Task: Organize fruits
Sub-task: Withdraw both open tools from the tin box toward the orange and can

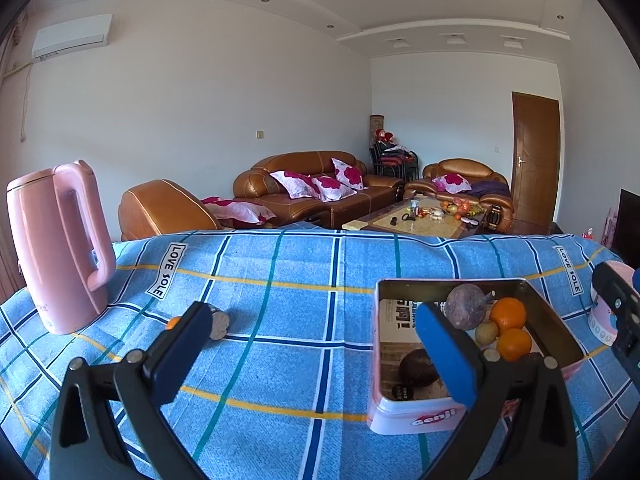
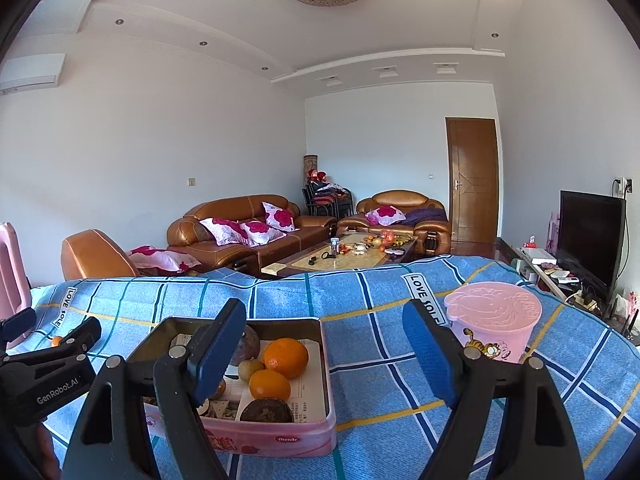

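A pink tin box (image 1: pixel 416 420) (image 2: pixel 280 438) sits on the blue plaid cloth and holds two oranges (image 1: pixel 508 314) (image 2: pixel 286 356), a purple round fruit (image 1: pixel 466 306), a small yellowish fruit (image 1: pixel 486 332) and a dark brown one (image 1: pixel 418 368) (image 2: pixel 266 410). A grey cut piece (image 1: pixel 219 325) and a small orange fruit (image 1: pixel 173 322) lie on the cloth by my left finger. My left gripper (image 1: pixel 320 344) is open and empty, left of the box. My right gripper (image 2: pixel 324 344) is open and empty above the box's right edge.
A pink kettle (image 1: pixel 60 248) stands at the table's far left. A pink lidded tub (image 2: pixel 494 326) stands right of the box. The cloth-covered table (image 1: pixel 280 280) ends ahead; sofas and a coffee table lie beyond.
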`<state>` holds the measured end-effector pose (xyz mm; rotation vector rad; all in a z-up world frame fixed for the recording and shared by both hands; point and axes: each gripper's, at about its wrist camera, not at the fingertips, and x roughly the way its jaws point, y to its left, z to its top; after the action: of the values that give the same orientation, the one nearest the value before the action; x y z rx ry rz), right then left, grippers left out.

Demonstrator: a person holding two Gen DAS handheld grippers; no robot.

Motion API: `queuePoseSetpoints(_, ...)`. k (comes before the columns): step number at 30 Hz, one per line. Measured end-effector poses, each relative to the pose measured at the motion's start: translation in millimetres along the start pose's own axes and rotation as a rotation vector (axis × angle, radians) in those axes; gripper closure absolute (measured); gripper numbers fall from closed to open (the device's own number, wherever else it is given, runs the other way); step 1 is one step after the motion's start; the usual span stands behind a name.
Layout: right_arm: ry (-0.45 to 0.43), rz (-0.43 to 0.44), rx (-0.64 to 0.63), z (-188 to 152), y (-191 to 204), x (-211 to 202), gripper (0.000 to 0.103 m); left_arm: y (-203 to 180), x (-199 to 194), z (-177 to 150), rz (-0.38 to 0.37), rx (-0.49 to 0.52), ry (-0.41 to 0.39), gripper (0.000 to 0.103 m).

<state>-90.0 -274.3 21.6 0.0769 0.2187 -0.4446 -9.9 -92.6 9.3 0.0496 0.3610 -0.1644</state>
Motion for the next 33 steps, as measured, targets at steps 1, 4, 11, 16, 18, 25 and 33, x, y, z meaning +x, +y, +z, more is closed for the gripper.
queuePoseSetpoints(1, 0.014, 0.0, 0.001, -0.7, 2.5, 2.5, 0.021, 1.0, 0.5, -0.1, -0.003, 0.002, 0.005, 0.0)
queuePoseSetpoints(4, 0.039, -0.011, -0.016, -3.0, 13.2, 5.3, 0.021, 6.4, 2.3, -0.5, -0.001, 0.0, 0.015, 0.0)
queuePoseSetpoints(11, 0.054, 0.035, -0.041, -5.6, 48.1, 5.6, 0.021, 22.6, 8.0, 0.4, 0.025, 0.023, 0.019, 0.0)
queuePoseSetpoints(16, 0.064, 0.072, -0.049, -6.7, 74.1, 8.9, 0.021, 43.5, 13.8, 2.1, 0.057, 0.027, 0.018, 0.0)
queuePoseSetpoints(18, 0.065, 0.089, -0.051, -7.3, 85.4, 9.3, 0.021, 53.1, 17.0, 2.7, 0.07, 0.022, 0.021, 0.0)
queuePoseSetpoints(25, 0.072, 0.145, -0.061, -7.4, 125.3, 13.4, 0.021, 84.6, 28.0, 4.1, 0.125, 0.01, 0.027, 0.0)
queuePoseSetpoints(33, 0.088, 0.189, -0.061, -8.2, 165.6, 22.5, 0.021, 120.2, 43.8, 6.0, 0.175, -0.015, 0.053, 0.0)
